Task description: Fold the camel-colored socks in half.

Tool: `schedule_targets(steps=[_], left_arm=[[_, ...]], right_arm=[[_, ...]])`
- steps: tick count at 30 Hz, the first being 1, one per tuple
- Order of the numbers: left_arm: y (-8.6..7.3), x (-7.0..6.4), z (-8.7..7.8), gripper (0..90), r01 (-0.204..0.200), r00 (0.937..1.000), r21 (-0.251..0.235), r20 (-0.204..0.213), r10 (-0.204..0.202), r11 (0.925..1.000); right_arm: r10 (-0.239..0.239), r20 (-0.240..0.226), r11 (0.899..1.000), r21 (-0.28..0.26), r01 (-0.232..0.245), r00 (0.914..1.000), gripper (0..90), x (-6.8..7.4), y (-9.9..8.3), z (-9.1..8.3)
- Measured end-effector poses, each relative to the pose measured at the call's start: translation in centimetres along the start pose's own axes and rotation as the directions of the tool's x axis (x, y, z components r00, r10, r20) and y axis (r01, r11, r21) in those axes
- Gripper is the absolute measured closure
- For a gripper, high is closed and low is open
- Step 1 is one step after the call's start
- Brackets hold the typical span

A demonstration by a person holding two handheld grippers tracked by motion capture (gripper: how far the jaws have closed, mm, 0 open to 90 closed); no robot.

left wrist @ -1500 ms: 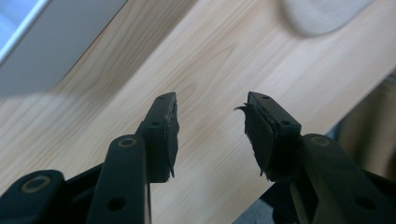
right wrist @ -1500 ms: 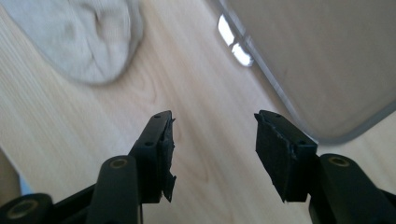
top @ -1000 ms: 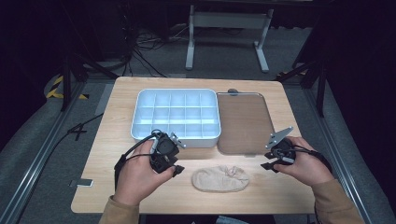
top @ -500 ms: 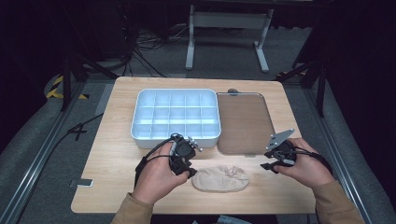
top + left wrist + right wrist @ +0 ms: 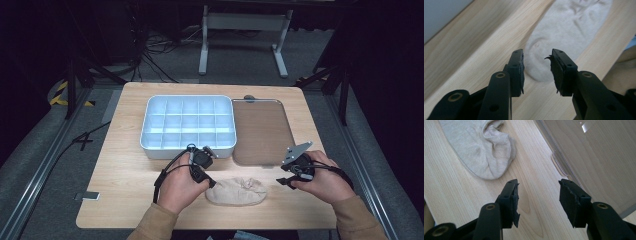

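From the high view, a beige sock (image 5: 236, 191) lies flat on the wooden table (image 5: 115, 170) near the front edge, between the two hands. The left gripper (image 5: 204, 176) sits at the sock's left end, just in front of the white divided tray (image 5: 188, 125), whose compartments (a grid of small cells) hold nothing that can be made out. Beside the tray on its right lies a clear lid (image 5: 261, 131), flat on the table, with nothing on it. The right gripper (image 5: 286, 181) rests to the right of the sock, near the lid's front corner.

In the left gripper view, the left gripper (image 5: 536, 66) has its jaws spread a little, with the rounded end of the sock (image 5: 564, 32) lying on the wood just beyond and between them; nothing is pinched.

In the right gripper view, the right gripper (image 5: 537, 195) is spread wide over bare wood, the sock (image 5: 480, 145) up to its left and the lid (image 5: 596, 157) to its right, both apart from the jaws.
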State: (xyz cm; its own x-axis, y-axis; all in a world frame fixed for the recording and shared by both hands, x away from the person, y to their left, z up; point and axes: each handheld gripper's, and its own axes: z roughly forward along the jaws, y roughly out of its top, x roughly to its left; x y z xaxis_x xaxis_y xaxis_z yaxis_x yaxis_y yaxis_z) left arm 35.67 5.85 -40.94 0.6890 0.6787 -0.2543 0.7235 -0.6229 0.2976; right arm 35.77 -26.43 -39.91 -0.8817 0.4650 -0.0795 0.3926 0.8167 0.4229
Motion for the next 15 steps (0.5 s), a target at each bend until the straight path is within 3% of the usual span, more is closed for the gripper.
schedule_targets(steps=[5,9,15], left_arm=[[-0.2,0.6,1.1,64.8,0.052,0.9985,0.039,0.014,-0.053,0.9979],[-0.3,0.9,2.1,65.0,0.067,0.9976,0.091,0.012,-0.069,0.9936],[-0.2,0.8,2.6,66.3,0.073,0.9973,0.109,0.001,-0.073,0.9913]], right_arm=[[0.001,-0.018,1.0,0.001,-0.001,0.9998,50.0,0.2,0.2,0.2],[-0.002,-0.034,1.0,0.013,0.002,0.9994,50.0,0.5,0.3,0.9],[-0.016,-0.047,1.0,0.022,0.017,0.9988,50.6,0.9,0.6,1.4]])
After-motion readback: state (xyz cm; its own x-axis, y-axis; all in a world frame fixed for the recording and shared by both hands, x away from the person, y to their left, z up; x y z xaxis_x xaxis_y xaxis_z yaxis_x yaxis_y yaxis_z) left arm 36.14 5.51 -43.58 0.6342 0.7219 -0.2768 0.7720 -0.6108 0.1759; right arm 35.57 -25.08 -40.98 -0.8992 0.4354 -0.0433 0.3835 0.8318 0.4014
